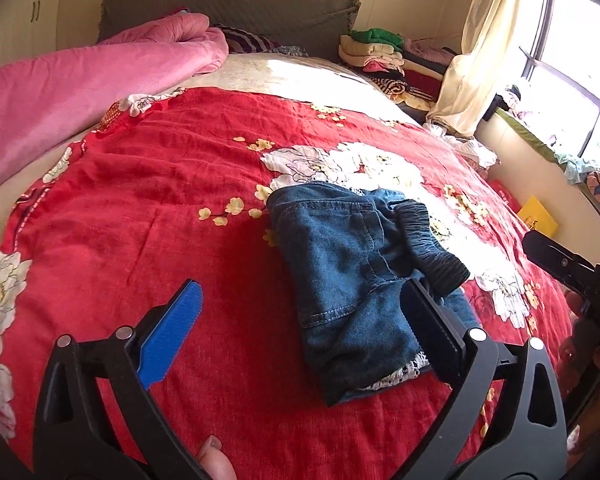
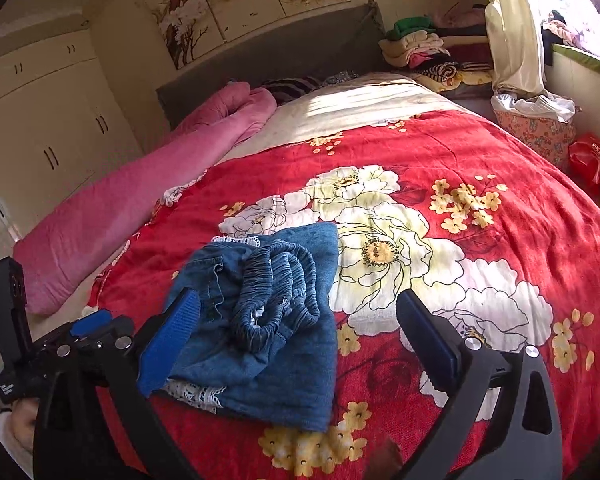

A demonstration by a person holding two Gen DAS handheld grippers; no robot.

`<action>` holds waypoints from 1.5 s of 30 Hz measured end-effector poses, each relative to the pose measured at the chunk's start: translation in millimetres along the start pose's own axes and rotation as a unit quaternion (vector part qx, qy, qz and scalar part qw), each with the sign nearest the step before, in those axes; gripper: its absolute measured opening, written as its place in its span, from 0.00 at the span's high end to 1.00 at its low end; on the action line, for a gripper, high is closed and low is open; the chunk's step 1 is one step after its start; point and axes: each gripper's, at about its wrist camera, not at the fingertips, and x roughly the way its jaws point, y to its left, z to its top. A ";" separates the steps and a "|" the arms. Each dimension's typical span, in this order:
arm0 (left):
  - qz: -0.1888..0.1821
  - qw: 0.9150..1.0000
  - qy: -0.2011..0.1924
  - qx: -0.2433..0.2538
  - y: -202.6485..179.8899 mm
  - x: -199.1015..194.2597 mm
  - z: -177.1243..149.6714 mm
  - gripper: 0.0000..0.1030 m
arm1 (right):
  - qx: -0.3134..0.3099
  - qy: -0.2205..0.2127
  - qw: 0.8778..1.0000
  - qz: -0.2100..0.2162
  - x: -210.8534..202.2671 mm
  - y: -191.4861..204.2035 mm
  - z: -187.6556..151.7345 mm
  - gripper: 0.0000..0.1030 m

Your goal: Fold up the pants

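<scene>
The blue denim pants (image 1: 348, 280) lie folded into a small bundle on the red floral bedspread (image 1: 180, 184). The gathered elastic waistband (image 1: 432, 248) sits on top, and white lace trim shows at the edges. My left gripper (image 1: 300, 328) is open and empty, hovering just above the bundle's near end. In the right wrist view the pants (image 2: 268, 320) lie below my right gripper (image 2: 296, 336), which is open and empty, its left finger over the bundle's left edge. The left gripper's body (image 2: 80, 340) shows at the left there.
A pink quilt (image 1: 80, 92) lies along the left of the bed. Stacks of folded clothes (image 1: 384, 56) sit by the grey headboard. A curtain and window are at the right, with a floral basket (image 2: 536, 128) and red bag (image 2: 592, 160) beside the bed.
</scene>
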 end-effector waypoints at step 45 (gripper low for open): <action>0.026 1.000 0.009 0.011 -18.1 -105.0 -125.6 0.09 | -0.059 -0.016 0.997 -0.051 -133.4 23.7 -104.0 0.05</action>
